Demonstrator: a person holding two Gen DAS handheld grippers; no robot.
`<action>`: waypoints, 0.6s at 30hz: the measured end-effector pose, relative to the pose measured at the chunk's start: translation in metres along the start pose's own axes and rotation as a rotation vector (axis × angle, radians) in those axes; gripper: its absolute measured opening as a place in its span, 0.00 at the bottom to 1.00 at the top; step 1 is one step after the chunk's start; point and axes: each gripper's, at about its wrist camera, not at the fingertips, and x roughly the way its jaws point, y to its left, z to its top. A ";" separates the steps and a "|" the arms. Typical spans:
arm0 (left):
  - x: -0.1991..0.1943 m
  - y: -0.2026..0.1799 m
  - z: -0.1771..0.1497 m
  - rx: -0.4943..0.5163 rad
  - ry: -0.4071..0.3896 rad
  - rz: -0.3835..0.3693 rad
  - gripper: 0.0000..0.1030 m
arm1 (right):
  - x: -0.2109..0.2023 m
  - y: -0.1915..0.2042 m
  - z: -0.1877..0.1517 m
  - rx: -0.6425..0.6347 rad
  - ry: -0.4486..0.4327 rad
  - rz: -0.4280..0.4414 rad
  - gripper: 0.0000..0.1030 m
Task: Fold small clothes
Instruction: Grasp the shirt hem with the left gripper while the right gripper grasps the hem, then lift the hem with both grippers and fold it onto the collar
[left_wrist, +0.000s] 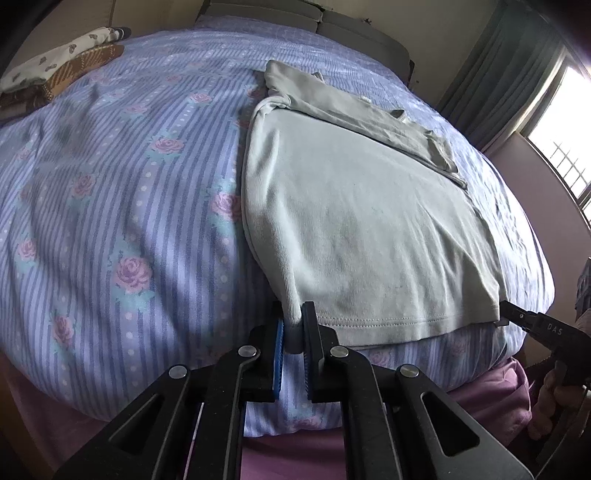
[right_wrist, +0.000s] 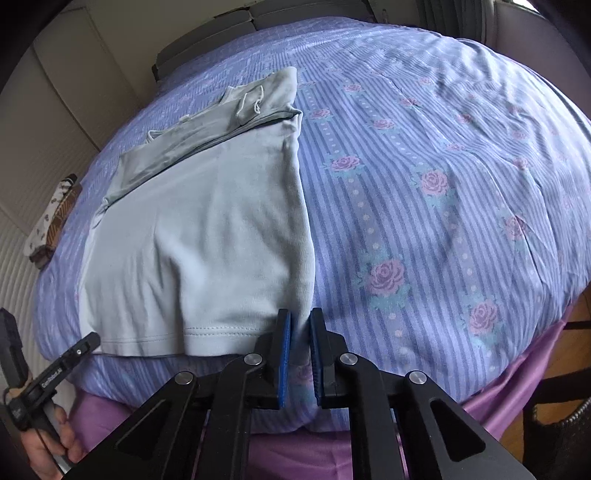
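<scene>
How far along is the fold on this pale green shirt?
Done: the pale green shirt lies flat on the floral bedspread, sleeves and top part folded in. In hand: left gripper and right gripper each pinch a hem corner. Left: carrying the hem up to halve it.

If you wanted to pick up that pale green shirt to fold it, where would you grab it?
By the two corners of the stitched bottom hem, coming in from the near edge of the bed. The shirt lies flat with its hem facing the tongs, so each corner slips between the fingers. The left tongs already pinch one corner, the right tongs the other.
</scene>
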 end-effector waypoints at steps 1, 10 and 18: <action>-0.004 0.000 0.001 -0.004 -0.015 -0.005 0.10 | -0.003 -0.002 0.001 0.011 -0.012 0.001 0.07; -0.025 -0.002 0.007 0.004 -0.071 -0.022 0.10 | -0.032 -0.001 0.007 0.041 -0.105 0.008 0.06; -0.053 -0.007 0.032 0.002 -0.142 -0.044 0.10 | -0.065 0.015 0.036 0.039 -0.223 0.077 0.06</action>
